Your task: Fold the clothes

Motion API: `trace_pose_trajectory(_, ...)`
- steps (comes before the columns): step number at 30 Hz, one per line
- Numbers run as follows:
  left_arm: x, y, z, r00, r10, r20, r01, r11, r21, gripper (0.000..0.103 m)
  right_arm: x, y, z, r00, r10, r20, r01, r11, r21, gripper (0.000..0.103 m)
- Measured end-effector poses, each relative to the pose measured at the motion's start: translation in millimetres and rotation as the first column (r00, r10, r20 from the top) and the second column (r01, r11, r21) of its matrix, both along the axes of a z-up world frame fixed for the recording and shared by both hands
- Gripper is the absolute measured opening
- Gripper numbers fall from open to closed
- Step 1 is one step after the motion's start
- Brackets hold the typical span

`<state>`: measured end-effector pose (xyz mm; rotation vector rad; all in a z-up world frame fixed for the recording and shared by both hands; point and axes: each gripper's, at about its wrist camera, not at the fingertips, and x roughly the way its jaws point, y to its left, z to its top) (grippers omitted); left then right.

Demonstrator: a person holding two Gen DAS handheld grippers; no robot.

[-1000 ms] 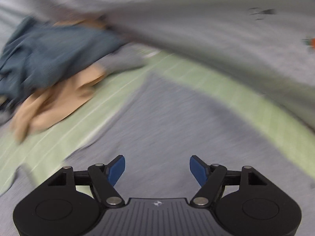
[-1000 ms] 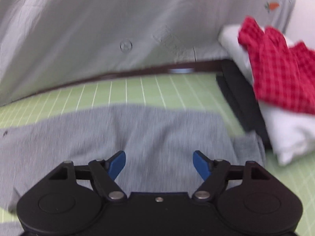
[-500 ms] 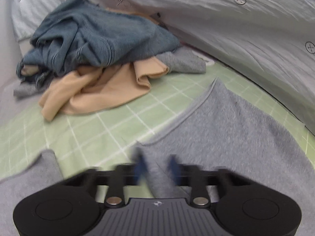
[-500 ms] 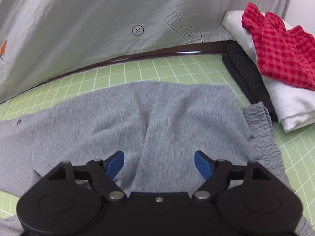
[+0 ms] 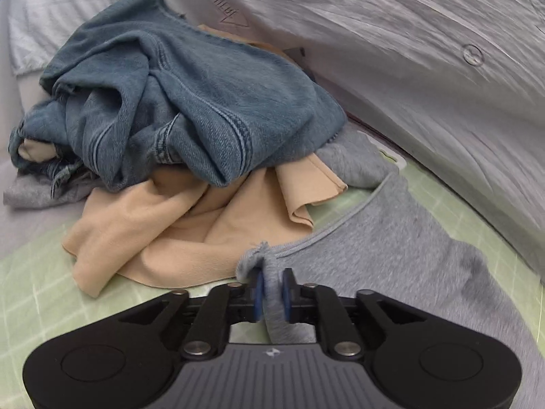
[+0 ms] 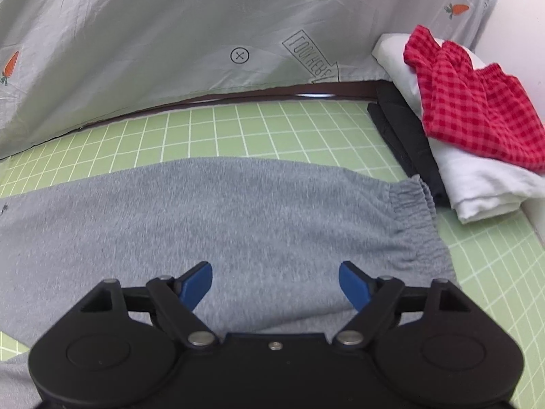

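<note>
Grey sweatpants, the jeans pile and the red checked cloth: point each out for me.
grey sweatpants [image 6: 259, 211]: right wrist view, middle of the flat leg.
jeans pile [image 5: 211, 102]: left wrist view, top denim fold.
red checked cloth [image 6: 470, 109]: right wrist view, centre of the fabric.

The grey garment [image 5: 391, 248] runs off the left wrist view's right and bottom edges, blurred there. Blue jeans [image 5: 190, 102] cover much of a tan cloth [image 5: 177, 225] beneath. In the right wrist view, red checked cloth [image 6: 470, 102] hides part of the white folded stack [image 6: 477, 184].
</note>
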<state>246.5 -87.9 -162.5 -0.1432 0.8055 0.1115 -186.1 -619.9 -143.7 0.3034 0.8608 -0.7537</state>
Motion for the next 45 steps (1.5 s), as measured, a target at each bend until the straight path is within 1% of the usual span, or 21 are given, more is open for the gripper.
trace_pose_trajectory(1, -7, 0, 4, 1.000, -0.011, 0.002, 0.011, 1.000, -0.012, 0.040, -1, 2, -1, 1.000, -0.003, 0.001, 0.003, 1.000, 0.013, 0.085)
trace_pose_trajectory(2, -15, 0, 7, 1.000, -0.021, 0.003, 0.021, 0.999, -0.027, 0.046, -2, 3, -3, 1.000, -0.007, 0.003, 0.007, 1.000, 0.025, 0.087)
trace_pose_trajectory(3, -23, -1, 11, 1.000, -0.030, 0.005, 0.030, 0.999, -0.041, 0.057, -3, 5, -3, 1.000, -0.011, 0.007, 0.011, 0.999, 0.037, 0.092)
trace_pose_trajectory(4, -31, -1, 15, 0.999, -0.040, 0.007, 0.040, 0.998, -0.056, 0.068, -6, 7, -4, 1.000, -0.016, 0.012, 0.015, 0.999, 0.047, 0.099)
trace_pose_trajectory(5, -43, -4, 16, 0.998, -0.064, -0.004, 0.064, 0.996, -0.063, 0.072, -8, 10, -5, 1.000, -0.021, 0.018, 0.020, 0.998, 0.058, 0.102)
trace_pose_trajectory(7, -71, -13, 18, 0.993, -0.116, -0.028, 0.113, 0.991, -0.078, 0.082, -16, 11, -7, 0.999, -0.037, 0.039, 0.033, 0.996, 0.087, 0.103)
trace_pose_trajectory(9, -98, -21, 19, 0.985, -0.167, -0.052, 0.162, 0.982, -0.094, 0.087, -27, 10, -10, 0.995, -0.068, 0.069, 0.059, 0.989, 0.135, 0.103)
trace_pose_trajectory(12, -138, -34, 21, 0.966, -0.244, -0.085, 0.234, 0.965, -0.119, 0.089, -53, 9, -16, 0.982, -0.141, 0.125, 0.112, 0.969, 0.218, 0.103)
trace_pose_trajectory(14, -165, -42, 23, 0.950, -0.295, -0.106, 0.280, 0.950, -0.138, 0.089, -73, 11, -20, 0.972, -0.186, 0.147, 0.144, 0.956, 0.257, 0.103)
trace_pose_trajectory(16, -193, -50, 25, 0.930, -0.345, -0.126, 0.325, 0.933, -0.157, 0.089, -95, 14, -22, 0.960, -0.222, 0.171, 0.169, 0.946, 0.277, 0.103)
trace_pose_trajectory(21, -252, -61, 18, 0.875, -0.446, -0.187, 0.426, 0.894, -0.140, 0.089, -156, 19, -28, 0.918, -0.338, 0.208, 0.259, 0.907, 0.332, 0.103)
trace_pose_trajectory(24, -275, -58, 15, 0.860, -0.464, -0.212, 0.444, 0.886, -0.136, 0.089, -188, 19, -35, 0.884, -0.409, 0.226, 0.302, 0.869, 0.392, 0.103)
trace_pose_trajectory(29, -296, -48, 12, 0.866, -0.437, -0.241, 0.411, 0.899, -0.152, 0.089, -229, 15, -50, 0.826, -0.500, 0.259, 0.312, 0.789, 0.529, 0.103)
trace_pose_trajectory(32, -307, -43, 9, 0.871, -0.419, -0.257, 0.381, 0.906, -0.183, 0.089, -235, 17, -53, 0.815, -0.513, 0.269, 0.300, 0.772, 0.561, 0.103)
trace_pose_trajectory(38, -328, -29, -1, 0.868, -0.396, -0.300, 0.339, 0.913, -0.225, 0.090, -248, 20, -59, 0.793, -0.538, 0.286, 0.273, 0.734, 0.622, 0.103)
trace_pose_trajectory(42, -325, -1, -2, 0.882, -0.362, -0.303, 0.287, 0.921, -0.264, 0.090, -257, 22, -63, 0.776, -0.556, 0.296, 0.253, 0.706, 0.662, 0.103)
trace_pose_trajectory(45, -322, 20, -4, 0.891, -0.335, -0.306, 0.247, 0.924, -0.293, 0.090, -260, 29, -68, 0.741, -0.597, 0.307, 0.225, 0.652, 0.724, 0.103)
